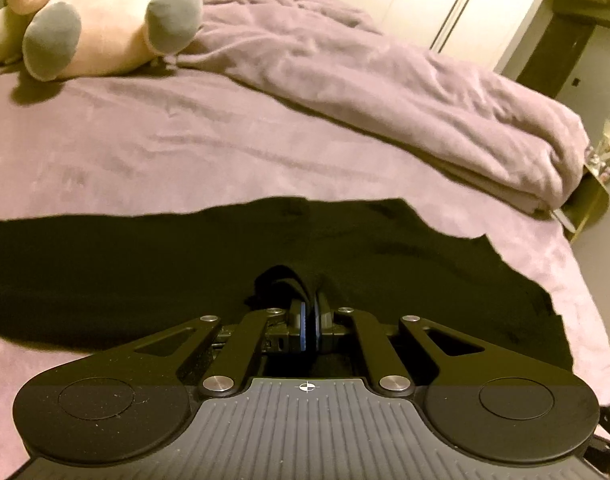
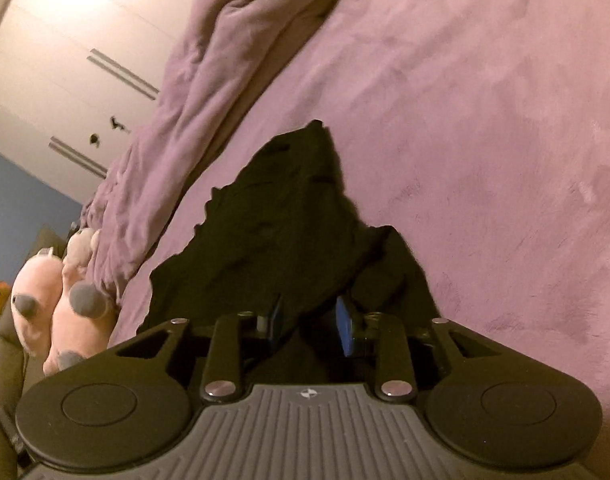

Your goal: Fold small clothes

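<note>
Left gripper [image 1: 310, 308] pinching fold of black garment [image 1: 145, 272] on purple bedspread [image 1: 145, 152]; right gripper [image 2: 311, 318] jaws spread, garment edge between, pads not pressing.

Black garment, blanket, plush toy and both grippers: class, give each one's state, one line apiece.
Black garment: spread on the bed, partly bunched, pinched at one edge.
Left gripper: shut on the black garment.
Right gripper: fingers apart, cloth between them.
Purple blanket: rumpled, heaped along the bed.
Plush toy: lying on its side.
</note>
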Tool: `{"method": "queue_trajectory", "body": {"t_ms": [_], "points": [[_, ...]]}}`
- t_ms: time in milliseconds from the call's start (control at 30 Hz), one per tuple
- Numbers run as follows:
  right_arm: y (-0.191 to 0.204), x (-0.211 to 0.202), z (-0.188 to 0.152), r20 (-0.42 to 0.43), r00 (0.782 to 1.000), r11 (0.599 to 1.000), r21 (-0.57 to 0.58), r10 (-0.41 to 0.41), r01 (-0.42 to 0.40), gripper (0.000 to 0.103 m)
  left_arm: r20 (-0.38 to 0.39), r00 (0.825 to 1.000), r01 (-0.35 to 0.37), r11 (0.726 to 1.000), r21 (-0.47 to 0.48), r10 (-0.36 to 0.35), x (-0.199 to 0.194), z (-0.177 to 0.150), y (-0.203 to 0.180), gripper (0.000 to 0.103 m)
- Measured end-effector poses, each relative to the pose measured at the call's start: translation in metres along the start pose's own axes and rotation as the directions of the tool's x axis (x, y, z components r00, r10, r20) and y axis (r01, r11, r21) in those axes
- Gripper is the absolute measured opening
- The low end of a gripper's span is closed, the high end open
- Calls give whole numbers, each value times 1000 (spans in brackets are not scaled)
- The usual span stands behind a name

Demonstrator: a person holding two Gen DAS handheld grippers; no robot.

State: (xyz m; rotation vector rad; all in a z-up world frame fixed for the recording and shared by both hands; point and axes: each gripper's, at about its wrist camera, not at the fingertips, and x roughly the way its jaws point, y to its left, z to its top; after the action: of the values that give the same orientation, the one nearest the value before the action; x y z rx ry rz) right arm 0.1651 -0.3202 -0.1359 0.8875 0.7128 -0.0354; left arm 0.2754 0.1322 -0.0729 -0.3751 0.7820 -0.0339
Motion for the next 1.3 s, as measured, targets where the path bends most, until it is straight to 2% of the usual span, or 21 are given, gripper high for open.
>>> {"method": "queue_trajectory", "body": {"t_ms": [100,133,167,233,267,333,367,467,567,633,700,767,833,900,967,1067,1133,1200,1300], "points": [[0,11,8,21,1000,998,56,4,-5,25,16,1000,14,1000,-5,-14,-4,4,0,6],[1,14,8,23,1000,998,61,2,-4,16,24,1000,17,1000,-7,-17,-4,6,0,6],[2,18,11,24,1000,998,55,-2,1,3,33,999,28,1000,-7,-27,-5,7,0,6],[5,16,14,62,998,1000,21,-4,3,3,54,997,50,999,3,-50,-6,7,0,6],[5,8,13,116,993,1000,-6,-8,9,3,56,997,44,999,16,-45,-4,6,-1,6],[6,-2,9,184,982,996,-78,-35,50,3,25,999,21,999,33,-21,7,0,2,6],[5,-2,7,179,982,992,-108,-50,70,5,-8,1000,-1,999,36,1,15,-4,4,6],[0,-5,1,88,992,979,-171,-95,109,7,-74,997,-22,999,30,24,27,-14,13,7],[7,-27,3,133,986,967,-221,-98,126,21,-78,997,17,1000,-17,-19,28,-16,23,7],[19,-34,8,175,981,954,-273,-81,127,21,-89,995,32,999,-44,-36,31,-13,26,9],[38,-25,15,169,983,934,-335,-69,123,21,-96,994,50,997,-58,-55,34,-9,27,9],[58,0,20,132,987,901,-409,-95,141,21,-106,991,72,996,-59,-78,37,-8,25,8],[74,30,22,92,985,858,-483,-147,174,21,-97,993,61,998,-23,-63,39,-5,20,7],[89,60,17,76,981,802,-566,-178,190,18,-75,996,41,999,22,-40,38,-4,14,6],[99,87,12,79,972,730,-647,-221,219,16,-67,997,36,998,45,-33,40,-1,12,6],[105,109,3,155,951,614,-734,-267,292,10,-42,999,4,998,64,-1,42,3,11,6],[107,118,0,247,923,527,-764,-296,373,10,-36,999,-19,998,53,21,45,4,12,6],[105,121,3,277,912,505,-765,-301,399,10,-54,998,-14,999,37,16,46,3,14,7],[106,120,5,263,918,529,-755,-297,387,10,-92,996,23,1000,21,-21,40,-2,16,11]]}}
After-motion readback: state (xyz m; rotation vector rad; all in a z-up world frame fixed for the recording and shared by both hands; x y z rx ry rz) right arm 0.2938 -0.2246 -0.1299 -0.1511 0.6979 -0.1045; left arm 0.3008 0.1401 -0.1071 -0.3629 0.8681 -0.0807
